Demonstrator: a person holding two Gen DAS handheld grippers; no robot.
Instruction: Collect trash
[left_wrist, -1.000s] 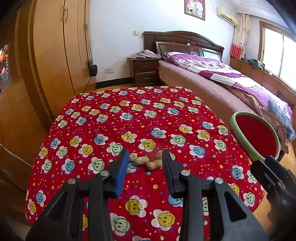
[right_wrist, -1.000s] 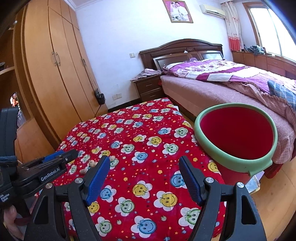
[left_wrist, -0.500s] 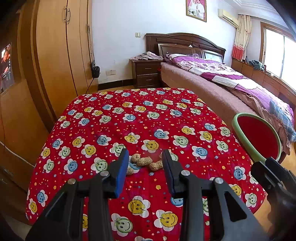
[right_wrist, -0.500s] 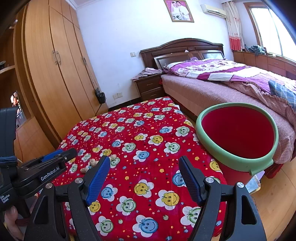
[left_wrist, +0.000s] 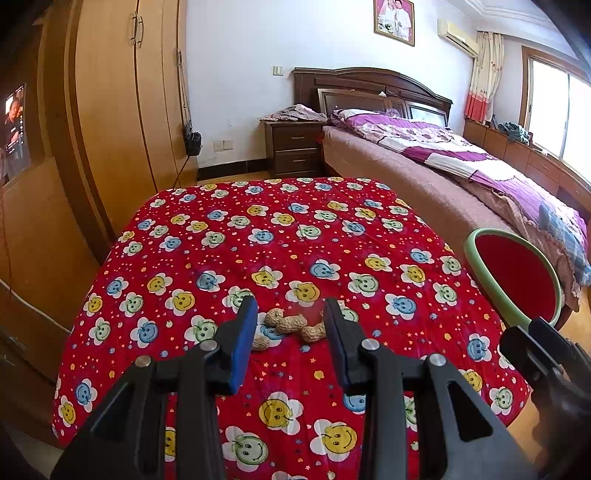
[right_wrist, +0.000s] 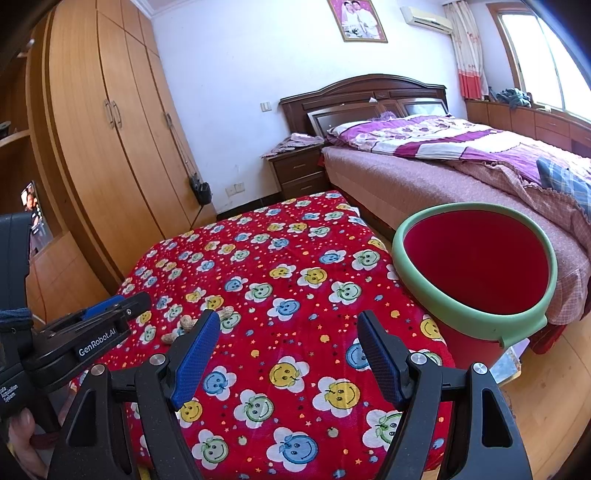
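Nothing has moved: left gripper (left_wrist: 290, 314) hovers nearer, fingers apart around no shell, peanut shells (left_wrist: 291, 325) just beyond; right gripper (right_wrist: 288, 339) wide open.

I see tan peanut shells (left_wrist: 291, 325) low-centre on the red smiley-flower tablecloth (left_wrist: 280, 240); the green-rimmed red bin (left_wrist: 513, 280) stands at right, beside the cloth.

Both wrist views angled down, sharing tablecloth (left_wrist: 295, 240)

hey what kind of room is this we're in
A home bedroom, most likely: a made bed with a dark wooden headboard, a nightstand beside it, and a tall wooden wardrobe along the wall.
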